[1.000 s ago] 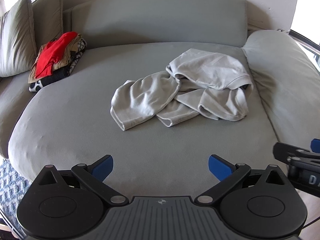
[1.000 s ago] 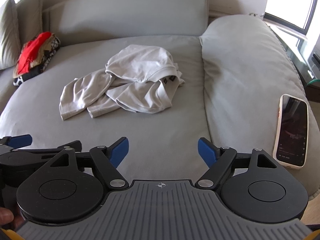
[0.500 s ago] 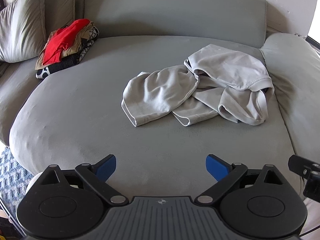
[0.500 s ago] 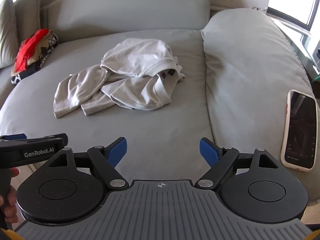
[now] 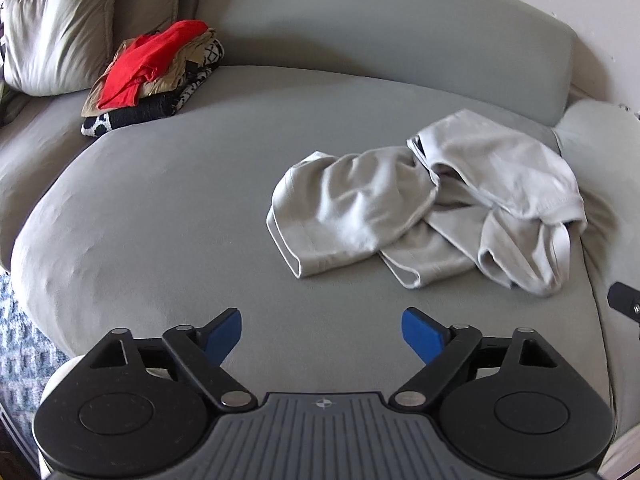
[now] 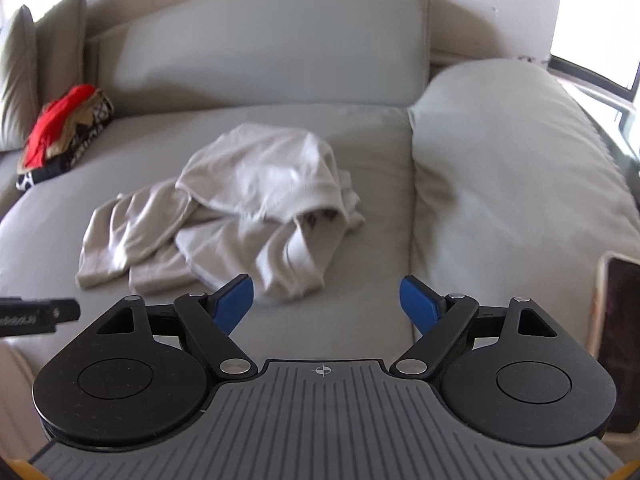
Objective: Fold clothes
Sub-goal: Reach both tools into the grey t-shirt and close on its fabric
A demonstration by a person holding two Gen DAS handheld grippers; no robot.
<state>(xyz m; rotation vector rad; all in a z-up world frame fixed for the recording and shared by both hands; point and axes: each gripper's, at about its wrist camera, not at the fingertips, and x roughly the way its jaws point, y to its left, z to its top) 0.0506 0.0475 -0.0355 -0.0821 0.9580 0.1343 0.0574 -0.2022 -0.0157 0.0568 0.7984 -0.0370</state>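
Observation:
A crumpled light grey shirt (image 5: 424, 204) (image 6: 248, 196) lies in a heap on the grey sofa seat (image 5: 168, 216) (image 6: 376, 152), toward its right side. My left gripper (image 5: 322, 336) hovers open over the seat's front, short of the shirt's near hem and empty. Open too, my right gripper (image 6: 326, 300) hangs just in front of the shirt's right end, with its left blue pad (image 6: 236, 300) overlapping the cloth's near edge in the view. Nothing is held.
A pile of clothes with a red garment on top (image 5: 152, 72) (image 6: 60, 136) sits at the seat's back left by beige cushions (image 5: 52, 36). A big grey cushion (image 6: 516, 176) bounds the right side. A phone (image 6: 620, 340) lies on it at the right.
Both grippers have moved forward and closer to the shirt, the left one also turning left. The right view is blurred by motion. Both stay open.

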